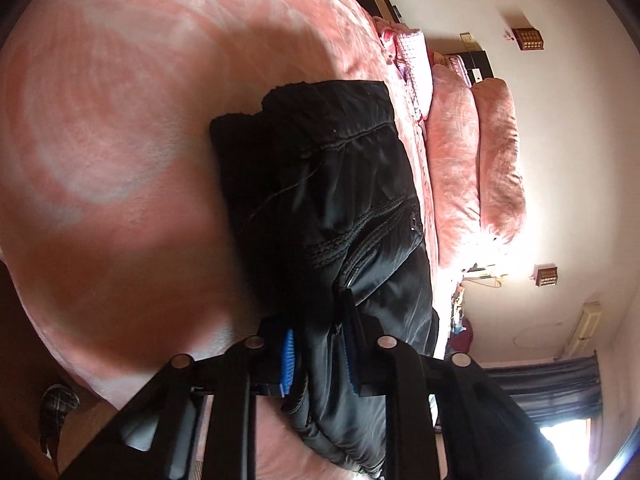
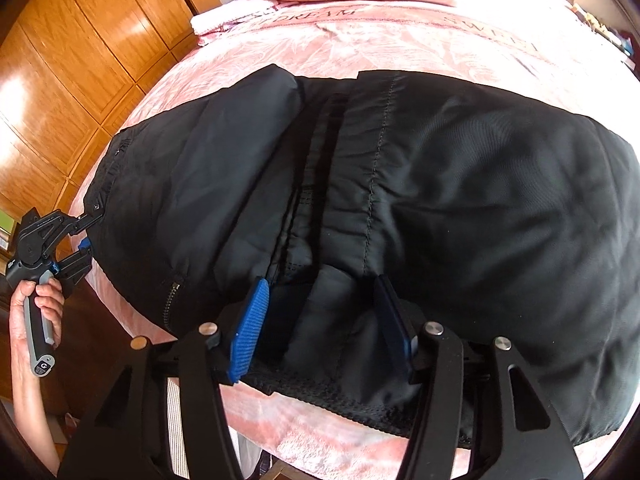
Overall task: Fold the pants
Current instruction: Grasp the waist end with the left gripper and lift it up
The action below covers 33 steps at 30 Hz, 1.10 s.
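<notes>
pink plush bedspread [image 2: 328, 52] with a pale leaf pattern covers the bed; pink pillows [image 1: 476, 160] lie at its head against a white wall, and wooden wardrobe doors [image 2: 80, 64] stand along one side.

black pants [image 2: 400, 168], shiny fabric with stitched seams and a zip pocket, lie flat near the bed's edge, partly folded over on themselves with layers stacked.

left gripper [image 1: 320, 352]: blue-padded fingers [image 1: 288, 360] drawn close together, pinching a bunched edge of the pants fabric between the pads. in the right wrist view the same tool sits at the far left edge of the garment, its handle gripped by a person's hand [image 2: 38, 312].

right gripper [image 2: 324, 328]: fingers spread apart over the near hem of the pants; fabric lies between the two pads, but the pads do not press on it. one blue ribbed pad [image 2: 250, 328] stands clear of the cloth.
</notes>
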{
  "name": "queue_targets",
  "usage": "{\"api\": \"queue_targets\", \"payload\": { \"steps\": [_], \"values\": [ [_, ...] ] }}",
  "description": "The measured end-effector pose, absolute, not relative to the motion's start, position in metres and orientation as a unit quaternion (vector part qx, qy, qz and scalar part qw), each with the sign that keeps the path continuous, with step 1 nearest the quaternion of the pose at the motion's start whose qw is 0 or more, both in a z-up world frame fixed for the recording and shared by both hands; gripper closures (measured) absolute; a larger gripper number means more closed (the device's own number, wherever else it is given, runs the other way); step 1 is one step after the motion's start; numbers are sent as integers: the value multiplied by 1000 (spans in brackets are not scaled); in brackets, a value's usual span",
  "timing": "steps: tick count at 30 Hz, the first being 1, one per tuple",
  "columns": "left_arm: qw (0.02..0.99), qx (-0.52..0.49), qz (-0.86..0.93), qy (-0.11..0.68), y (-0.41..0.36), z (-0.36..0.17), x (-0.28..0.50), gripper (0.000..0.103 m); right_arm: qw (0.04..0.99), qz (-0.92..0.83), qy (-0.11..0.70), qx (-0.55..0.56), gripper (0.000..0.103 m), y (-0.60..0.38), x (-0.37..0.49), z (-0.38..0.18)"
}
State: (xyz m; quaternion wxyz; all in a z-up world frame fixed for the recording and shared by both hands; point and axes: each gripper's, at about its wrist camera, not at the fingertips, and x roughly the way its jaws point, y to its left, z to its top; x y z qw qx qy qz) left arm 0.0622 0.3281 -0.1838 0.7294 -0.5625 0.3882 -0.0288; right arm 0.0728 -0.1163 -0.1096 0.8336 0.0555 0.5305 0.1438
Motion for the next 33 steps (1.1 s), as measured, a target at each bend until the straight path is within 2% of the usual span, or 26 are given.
{"api": "queue_targets", "payload": {
  "steps": [4, 10, 14, 20, 25, 33],
  "values": [
    [743, -561, -32, 362, 323, -169, 59, 91, 833, 146, 530, 56, 47, -117, 73, -111],
    [773, -546, -70, 317, 312, -133, 62, 92, 832, 152, 528, 79, 48, -122, 74, -112],
    [810, -494, -93, 301, 291, -96, 74, 92, 830, 155, 524, 110, 56, -138, 73, -111],
    [879, -345, -137, 298, 232, -37, 92, 92, 831, 155, 512, 152, 56, -165, 68, -104],
    [901, -223, -194, 318, 166, -6, 100, 90, 838, 144, 499, 170, 56, -185, 59, -95],
    [881, -20, -273, 386, 63, -21, 80, 84, 847, 108, 484, 189, 54, -218, 49, -86]
  ]
}}
